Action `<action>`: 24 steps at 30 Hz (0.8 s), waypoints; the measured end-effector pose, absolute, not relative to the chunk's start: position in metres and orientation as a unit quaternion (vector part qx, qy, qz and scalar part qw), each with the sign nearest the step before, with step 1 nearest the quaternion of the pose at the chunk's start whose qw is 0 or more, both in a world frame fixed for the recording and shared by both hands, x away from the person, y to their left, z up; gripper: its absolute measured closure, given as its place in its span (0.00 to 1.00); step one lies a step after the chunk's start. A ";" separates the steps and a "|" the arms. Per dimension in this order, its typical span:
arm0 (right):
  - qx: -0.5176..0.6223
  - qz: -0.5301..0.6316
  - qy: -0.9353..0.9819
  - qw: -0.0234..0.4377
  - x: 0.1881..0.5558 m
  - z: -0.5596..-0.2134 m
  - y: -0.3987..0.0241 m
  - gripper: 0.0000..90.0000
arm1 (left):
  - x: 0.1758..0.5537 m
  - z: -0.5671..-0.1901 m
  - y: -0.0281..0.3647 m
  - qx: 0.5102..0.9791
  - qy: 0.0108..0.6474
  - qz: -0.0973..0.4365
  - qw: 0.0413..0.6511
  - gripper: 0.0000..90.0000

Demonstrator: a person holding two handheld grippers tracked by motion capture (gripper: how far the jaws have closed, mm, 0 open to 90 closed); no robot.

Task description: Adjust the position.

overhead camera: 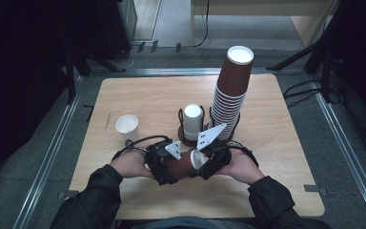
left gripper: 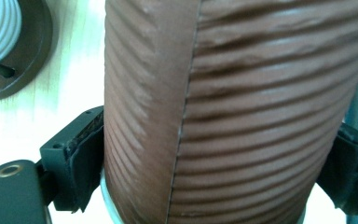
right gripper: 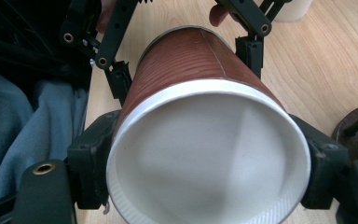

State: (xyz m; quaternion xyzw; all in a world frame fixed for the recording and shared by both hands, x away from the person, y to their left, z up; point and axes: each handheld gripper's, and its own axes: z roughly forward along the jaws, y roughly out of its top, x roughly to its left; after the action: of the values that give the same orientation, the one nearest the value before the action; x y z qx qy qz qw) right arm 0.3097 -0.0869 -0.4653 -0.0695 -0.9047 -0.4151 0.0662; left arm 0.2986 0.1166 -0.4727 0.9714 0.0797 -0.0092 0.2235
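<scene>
A brown ribbed paper cup (overhead camera: 183, 164) lies on its side just above the table's front middle, held from both ends. My left gripper (overhead camera: 171, 167) clamps its lower body; in the left gripper view the cup (left gripper: 242, 116) stands between both pads (left gripper: 86, 154), which press on its sides. My right gripper (overhead camera: 202, 162) grips the rim end. In the right gripper view the white open mouth of the cup (right gripper: 205, 154) faces the camera, and my right gripper (right gripper: 205, 163) has one jaw on each side of the rim. The left gripper's fingers (right gripper: 116, 79) flank the far end.
A tall leaning stack of brown cups (overhead camera: 231, 95) rises from a black wire holder behind my hands. A white ribbed cup (overhead camera: 192, 121) stands on the round dark base (left gripper: 28, 60) beside it. A loose white cup (overhead camera: 127, 125) sits to the left on the wooden table (overhead camera: 138, 95).
</scene>
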 end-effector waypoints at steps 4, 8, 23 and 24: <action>-0.072 -0.422 -0.902 0.061 0.311 -0.462 -0.091 0.24 | 0.300 -0.469 0.120 0.964 0.098 -0.002 0.245 0.03; -0.077 -0.423 -0.901 0.056 0.313 -0.460 -0.097 0.24 | 0.302 -0.467 0.125 0.960 0.118 0.000 0.254 0.01; -0.106 -0.464 -0.879 0.038 0.316 -0.450 -0.127 0.24 | 0.308 -0.457 0.153 0.933 0.149 -0.010 0.327 0.01; -0.106 -0.470 -0.876 0.035 0.317 -0.449 -0.128 0.24 | 0.308 -0.457 0.154 0.931 0.151 -0.012 0.332 0.01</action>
State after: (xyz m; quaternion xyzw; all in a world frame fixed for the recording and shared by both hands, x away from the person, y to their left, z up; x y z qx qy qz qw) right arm 0.3166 -0.1284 -0.4491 -0.1064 -0.8756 -0.4699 0.0354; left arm 0.3078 0.1543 -0.4569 0.9313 0.1505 -0.0124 0.3315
